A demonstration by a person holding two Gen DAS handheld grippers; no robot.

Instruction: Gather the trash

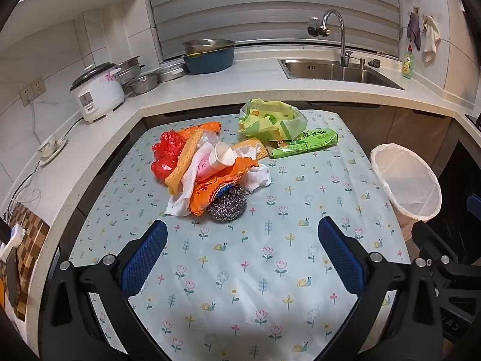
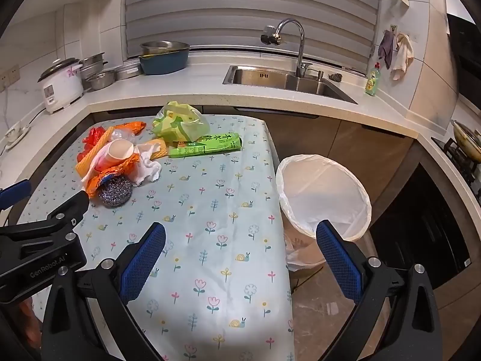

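A heap of trash lies on the flowered tablecloth: a steel scouring ball, orange wrappers, a paper cup, red plastic, white tissue, a light green bag and a green packet. The same ball, cup and packet show in the right wrist view. My left gripper is open, just short of the scouring ball. My right gripper is open over the table's right edge, beside the lined trash bin.
The bin stands on the floor right of the table. Behind runs a counter with a rice cooker, pots, a blue basin, a sink and a soap bottle. A stove is at far right.
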